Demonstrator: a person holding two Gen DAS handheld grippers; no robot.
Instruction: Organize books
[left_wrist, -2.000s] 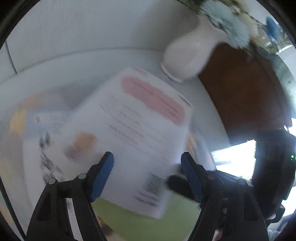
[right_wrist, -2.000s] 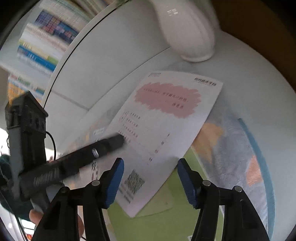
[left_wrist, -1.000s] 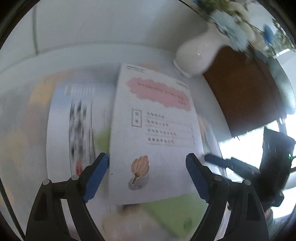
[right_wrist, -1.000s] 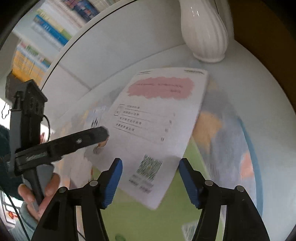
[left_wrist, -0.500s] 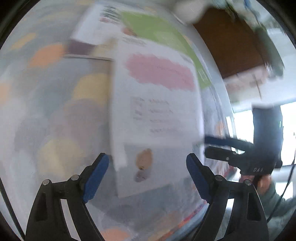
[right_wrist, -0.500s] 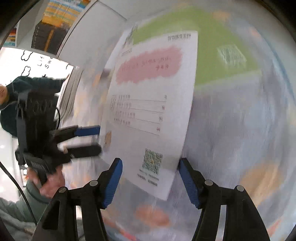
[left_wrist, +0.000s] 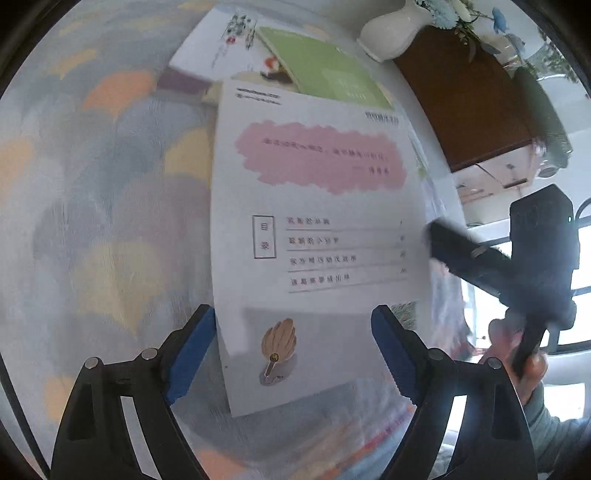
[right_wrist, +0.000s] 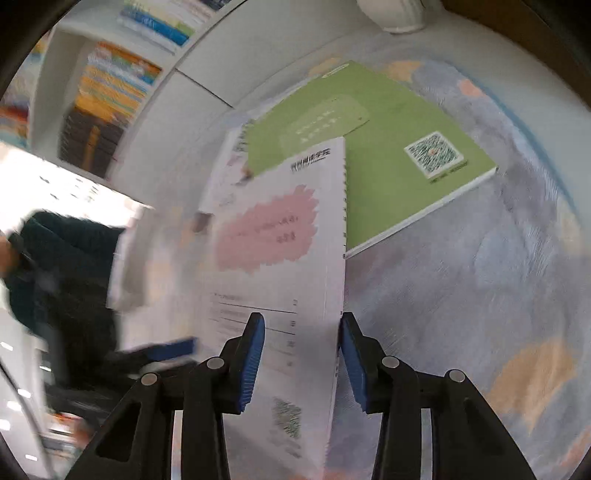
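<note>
"目录" on white booklet

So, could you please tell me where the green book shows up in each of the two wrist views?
Left wrist view: the green book lies at the top centre, beyond the far end of the white booklet.
Right wrist view: the green book lies in the upper middle, right of the booklet and partly behind it.
Shared landmark: the booklet's pink patch.

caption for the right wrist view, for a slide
Right gripper closing around the edge of a white booklet, with a green book lying beyond on the pastel cloth.
</note>
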